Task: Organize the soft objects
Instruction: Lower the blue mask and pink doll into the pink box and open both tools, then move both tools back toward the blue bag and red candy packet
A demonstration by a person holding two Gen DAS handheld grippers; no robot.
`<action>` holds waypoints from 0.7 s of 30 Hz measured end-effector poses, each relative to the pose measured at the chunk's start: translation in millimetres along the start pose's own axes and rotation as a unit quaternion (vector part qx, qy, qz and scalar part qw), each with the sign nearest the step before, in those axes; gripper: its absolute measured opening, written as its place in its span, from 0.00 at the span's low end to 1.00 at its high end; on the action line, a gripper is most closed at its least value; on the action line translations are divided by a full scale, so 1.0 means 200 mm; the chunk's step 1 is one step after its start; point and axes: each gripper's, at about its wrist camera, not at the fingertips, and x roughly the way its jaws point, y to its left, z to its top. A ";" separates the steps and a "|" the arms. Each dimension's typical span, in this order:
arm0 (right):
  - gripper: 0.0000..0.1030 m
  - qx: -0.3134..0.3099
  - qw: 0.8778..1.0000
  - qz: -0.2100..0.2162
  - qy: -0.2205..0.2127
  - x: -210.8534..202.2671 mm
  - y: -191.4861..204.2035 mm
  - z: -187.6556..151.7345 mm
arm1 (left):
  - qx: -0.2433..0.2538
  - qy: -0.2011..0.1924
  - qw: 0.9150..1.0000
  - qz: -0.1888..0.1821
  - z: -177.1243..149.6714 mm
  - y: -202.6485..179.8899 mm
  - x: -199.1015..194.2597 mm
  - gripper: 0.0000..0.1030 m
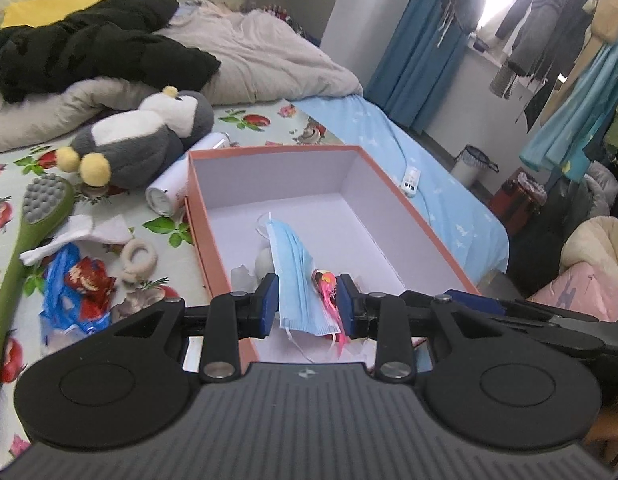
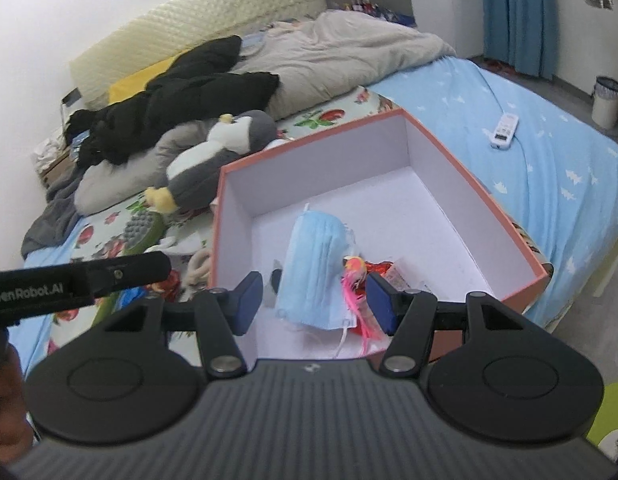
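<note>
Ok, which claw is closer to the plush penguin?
Left. The left claw hovers over the box near the side facing the plush penguin; the right claw hovers over the box's far side.

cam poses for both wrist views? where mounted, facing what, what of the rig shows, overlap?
Left wrist: on the left hand-held gripper, angled down into the box on the bed; its own fingers show, jaws apart.
Right wrist: on the right hand-held gripper, angled down into the same box from its right; own fingers and the left tool's black bar show.
Shared: box, blue mask, penguin plush, remote.
</note>
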 end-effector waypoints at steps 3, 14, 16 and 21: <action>0.58 -0.006 1.000 0.004 -0.010 -0.09 0.04 -0.04 | -0.003 -0.010 1.000 0.002 -0.05 0.00 -0.11 0.35; 0.58 -0.013 0.999 0.016 -0.026 -0.31 0.15 -0.23 | -0.016 -0.043 0.999 0.015 -0.28 0.04 -0.47 0.35; 0.58 -0.015 0.999 0.016 -0.026 -0.33 0.15 -0.25 | -0.011 -0.051 0.998 0.028 -0.32 0.04 -0.52 0.35; 0.58 -0.026 0.999 0.018 -0.034 -0.38 0.18 -0.30 | -0.028 -0.062 0.997 0.042 -0.44 0.07 -0.60 0.35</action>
